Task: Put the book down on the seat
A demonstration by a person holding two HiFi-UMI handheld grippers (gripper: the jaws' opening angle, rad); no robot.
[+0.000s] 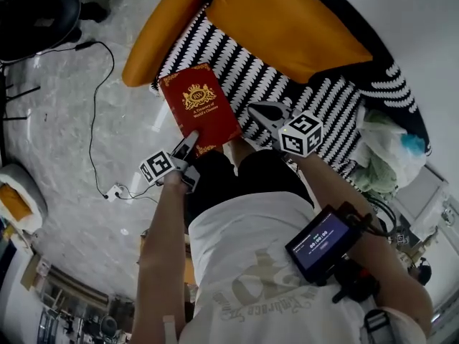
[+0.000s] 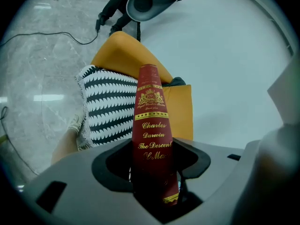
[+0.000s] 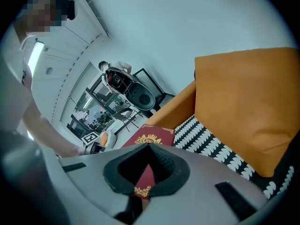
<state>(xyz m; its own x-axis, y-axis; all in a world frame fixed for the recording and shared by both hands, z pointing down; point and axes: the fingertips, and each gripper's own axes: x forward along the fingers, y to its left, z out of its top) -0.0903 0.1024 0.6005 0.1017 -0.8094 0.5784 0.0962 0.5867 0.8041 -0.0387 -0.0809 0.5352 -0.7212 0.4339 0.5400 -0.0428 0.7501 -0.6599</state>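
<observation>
A red hardback book (image 1: 199, 110) with gold print hangs over the front edge of an orange armchair's seat, which is covered by a black-and-white patterned throw (image 1: 272, 77). My left gripper (image 1: 188, 145) is shut on the book's near lower corner. In the left gripper view the book's spine (image 2: 150, 121) rises between the jaws of that gripper (image 2: 152, 150), in front of the throw (image 2: 105, 102). My right gripper (image 1: 257, 110) hovers just right of the book, shut and holding nothing. In the right gripper view its tips (image 3: 149, 146) meet, with the book (image 3: 154, 137) lying beyond them.
An orange cushion (image 1: 287, 20) leans on the chair back. A plastic bag (image 1: 391, 149) and clutter lie to the right of the chair. A black cable (image 1: 93, 120) runs over the marble floor, and a black chair (image 1: 36, 13) stands at the far left.
</observation>
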